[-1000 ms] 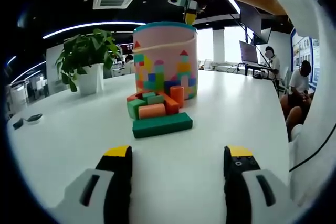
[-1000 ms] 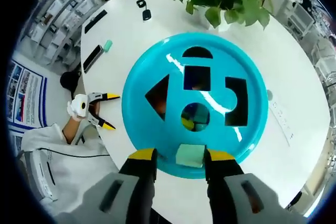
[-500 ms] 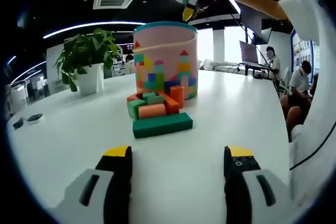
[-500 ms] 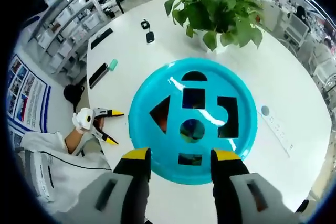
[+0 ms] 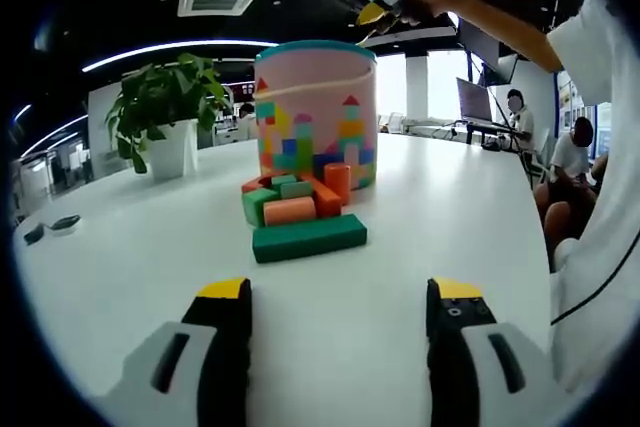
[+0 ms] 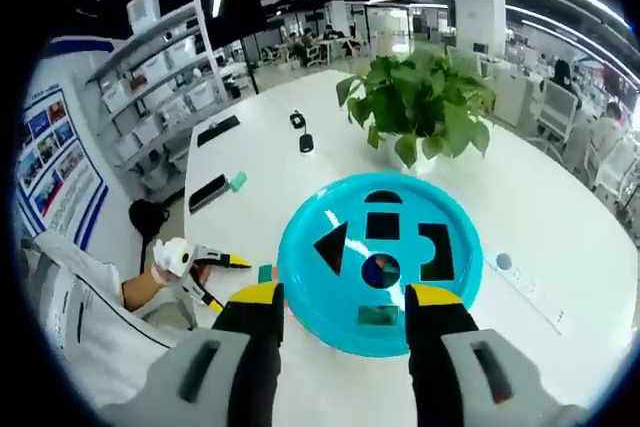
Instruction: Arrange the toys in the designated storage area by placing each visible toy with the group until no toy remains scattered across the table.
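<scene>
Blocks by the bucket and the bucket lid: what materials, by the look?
Blocks: likely foam, with matte faces, no glare and soft-looking edges. Lid: probably hard plastic, a glossy teal with sharp white reflections and cleanly cut shape holes. Bucket wall: printed, low sheen, card or plastic, can't tell which.

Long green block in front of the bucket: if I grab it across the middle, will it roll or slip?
The long green block lies flat on the table with square edges, so it likely won't roll. Its matte, foam-like look suggests it is light and grippy. Being long, it may pivot if grabbed off-centre.
</scene>
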Available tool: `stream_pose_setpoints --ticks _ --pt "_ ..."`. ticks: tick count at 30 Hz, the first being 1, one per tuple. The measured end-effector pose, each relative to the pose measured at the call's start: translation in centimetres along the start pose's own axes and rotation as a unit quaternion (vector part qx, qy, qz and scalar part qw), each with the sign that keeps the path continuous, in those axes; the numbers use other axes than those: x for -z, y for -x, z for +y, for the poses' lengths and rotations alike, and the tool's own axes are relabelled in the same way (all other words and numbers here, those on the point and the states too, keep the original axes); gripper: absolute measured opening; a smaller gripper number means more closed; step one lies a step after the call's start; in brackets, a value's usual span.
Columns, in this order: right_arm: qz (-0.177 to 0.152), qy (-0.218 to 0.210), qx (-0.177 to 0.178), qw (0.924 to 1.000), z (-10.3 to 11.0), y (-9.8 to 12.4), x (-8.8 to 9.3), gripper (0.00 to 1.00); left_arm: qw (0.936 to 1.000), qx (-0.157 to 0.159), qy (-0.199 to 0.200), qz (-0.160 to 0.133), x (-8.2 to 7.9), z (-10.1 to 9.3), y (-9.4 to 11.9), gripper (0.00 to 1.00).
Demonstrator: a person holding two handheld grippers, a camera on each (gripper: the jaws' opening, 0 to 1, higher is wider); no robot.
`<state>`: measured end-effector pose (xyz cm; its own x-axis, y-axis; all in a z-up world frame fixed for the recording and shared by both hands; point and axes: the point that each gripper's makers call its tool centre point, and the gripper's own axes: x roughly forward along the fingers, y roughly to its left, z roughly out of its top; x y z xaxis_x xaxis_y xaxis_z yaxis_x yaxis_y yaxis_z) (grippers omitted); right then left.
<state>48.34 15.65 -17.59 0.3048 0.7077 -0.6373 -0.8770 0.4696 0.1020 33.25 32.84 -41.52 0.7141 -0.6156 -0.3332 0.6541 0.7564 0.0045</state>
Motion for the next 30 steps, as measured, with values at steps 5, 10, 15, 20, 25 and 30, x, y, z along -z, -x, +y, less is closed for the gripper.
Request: stream_pose_setpoints --ticks 5,10,15,20,25,30 --pt "-0.096 0.004 -0.012 0.9953 2.3 2.3 -0.1 0.5 1.0 0.0 0.001 0.0 0.0 0.0 0.0 0.73" --pt "-0.173 -0.023 -0.004 0.9847 3.5 4.2 1.6 0.5 1.0 0.0 0.002 0.001 0.0 0.0 0.1 0.73" --pt "-0.248 -0.041 0.005 0.9677 3.9 5.7 2.9 0.52 1.0 0.001 0.004 0.002 0.1 0.1 0.0 0.73" --pt "-0.298 0.0 0.046 0.9534 3.9 6.1 5.0 0.55 1.0 0.003 0.005 0.003 0.1 0.0 0.0 0.73" --pt "-0.349 -0.009 0.049 0.9359 4.7 5.7 6.6 0.49 1.0 0.002 0.006 0.003 0.1 0.0 0.0 0.74" --pt "-0.37 -0.026 0.05 0.9274 5.1 5.0 8.3 0.55 1.0 0.001 0.006 0.002 0.0 0.0 -0.1 0.74"
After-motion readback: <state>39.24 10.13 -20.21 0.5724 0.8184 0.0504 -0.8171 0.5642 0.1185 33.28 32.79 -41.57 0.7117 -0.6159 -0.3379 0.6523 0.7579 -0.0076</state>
